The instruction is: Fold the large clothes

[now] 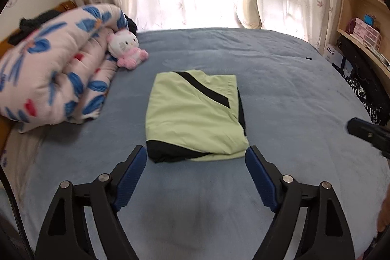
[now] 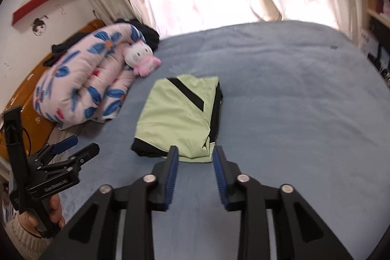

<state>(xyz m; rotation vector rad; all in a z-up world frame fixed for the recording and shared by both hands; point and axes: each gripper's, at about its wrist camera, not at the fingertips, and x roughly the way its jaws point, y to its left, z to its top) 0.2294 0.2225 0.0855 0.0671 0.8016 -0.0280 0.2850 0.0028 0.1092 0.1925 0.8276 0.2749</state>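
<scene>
Both grippers hang open and hold nothing: left gripper (image 1: 196, 160) wide, right gripper (image 2: 195, 157) a little. Folded green shirt (image 1: 195, 113) lies flat on the blue bed (image 1: 292, 89), just past them

Matt green-and-black cloth garment (image 1: 195, 113) on a soft, fuzzy blue blanket (image 1: 280, 79); quilted cotton-look duvet (image 1: 56, 74).
</scene>
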